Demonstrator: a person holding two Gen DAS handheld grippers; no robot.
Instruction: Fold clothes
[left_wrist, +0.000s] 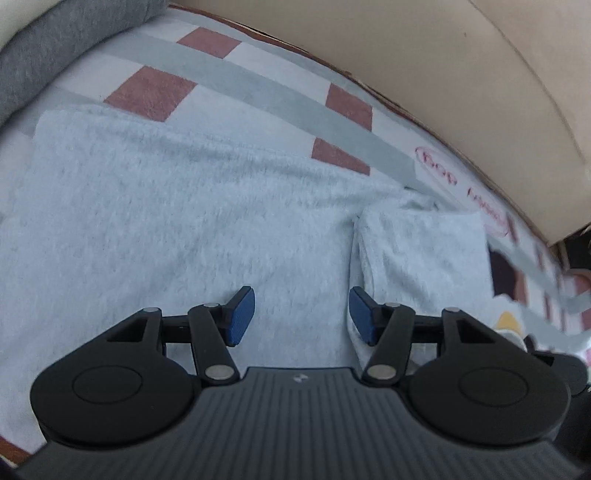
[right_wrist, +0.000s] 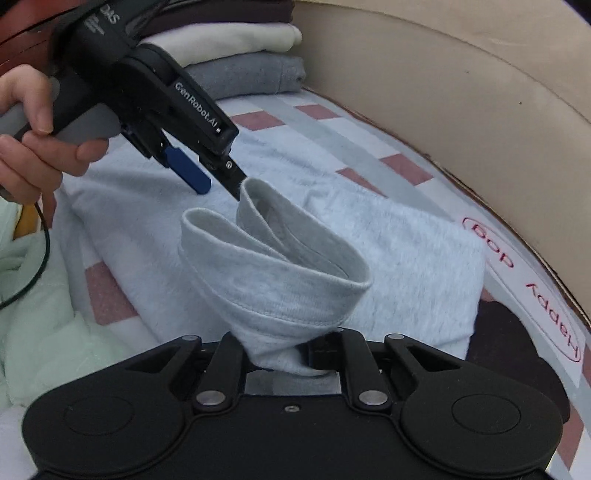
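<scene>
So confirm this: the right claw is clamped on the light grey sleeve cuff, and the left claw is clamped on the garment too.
Half right. The right claw does clamp the sleeve cuff. The left claw grips nothing: the left wrist view shows its blue pads apart above the light grey garment.

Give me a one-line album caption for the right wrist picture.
Right gripper lifts a light grey garment's cuff while the open left gripper hovers above a checked blanket.
</scene>
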